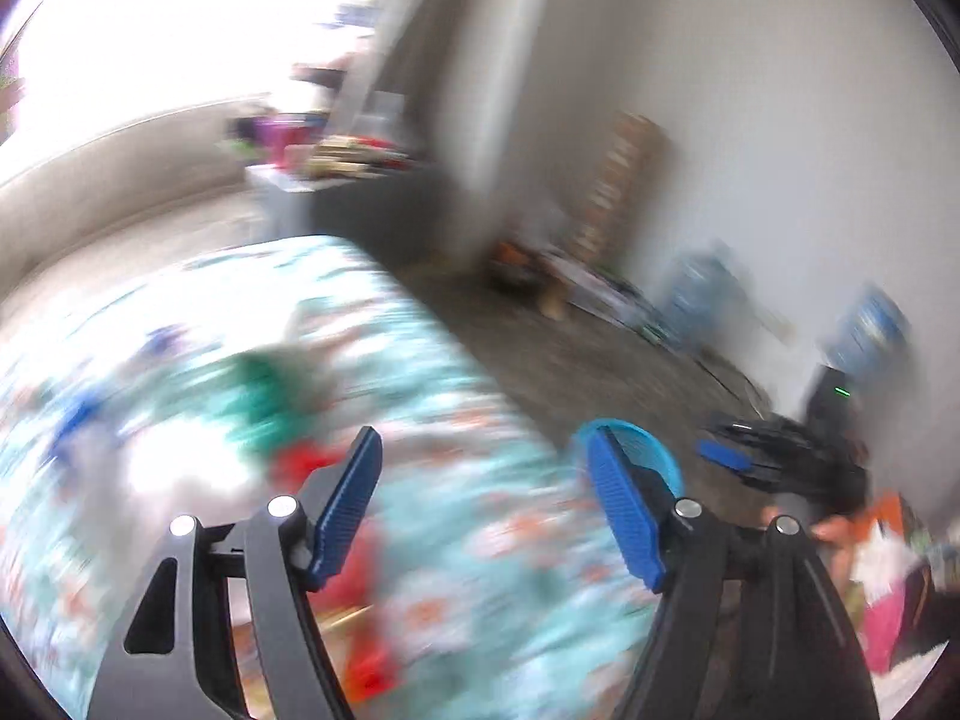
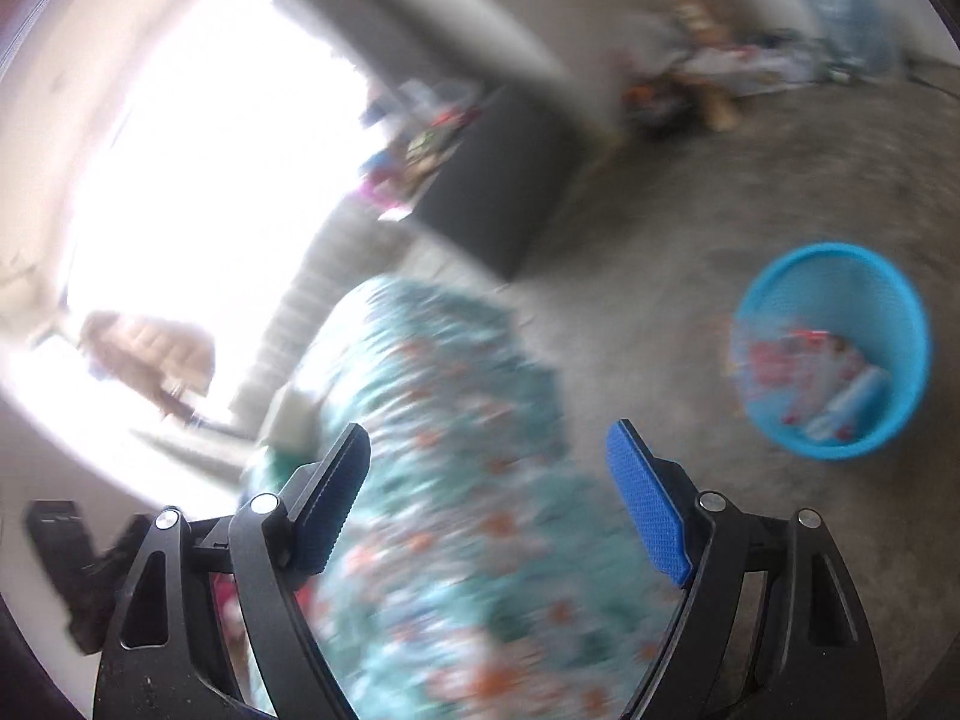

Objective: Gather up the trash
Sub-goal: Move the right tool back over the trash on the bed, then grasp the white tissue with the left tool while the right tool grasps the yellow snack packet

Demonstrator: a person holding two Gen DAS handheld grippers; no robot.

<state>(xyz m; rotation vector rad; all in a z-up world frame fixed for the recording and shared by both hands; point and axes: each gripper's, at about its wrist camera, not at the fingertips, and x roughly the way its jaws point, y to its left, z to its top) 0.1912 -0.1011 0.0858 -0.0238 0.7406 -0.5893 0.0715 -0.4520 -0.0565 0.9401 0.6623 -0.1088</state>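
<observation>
left tool (image 1: 480, 504) agape, right tool (image 2: 489, 498) agape

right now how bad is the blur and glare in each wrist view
Left wrist view: heavy motion smear over the floral bedspread, window blown out white, only the left gripper sharp. Right wrist view: same smear and glare, blue bin still readable.

A round blue bin (image 2: 831, 354) stands upright on the grey floor, just beside the bed with the flowery cover. It is open at the top. Inside lies trash (image 2: 807, 381) — red and white wrappers in a small heap at the bottom, too blurry to tell apart. In the left wrist view only the bin's blue rim (image 1: 651, 450) peeks out — the rest is hidden.
</observation>
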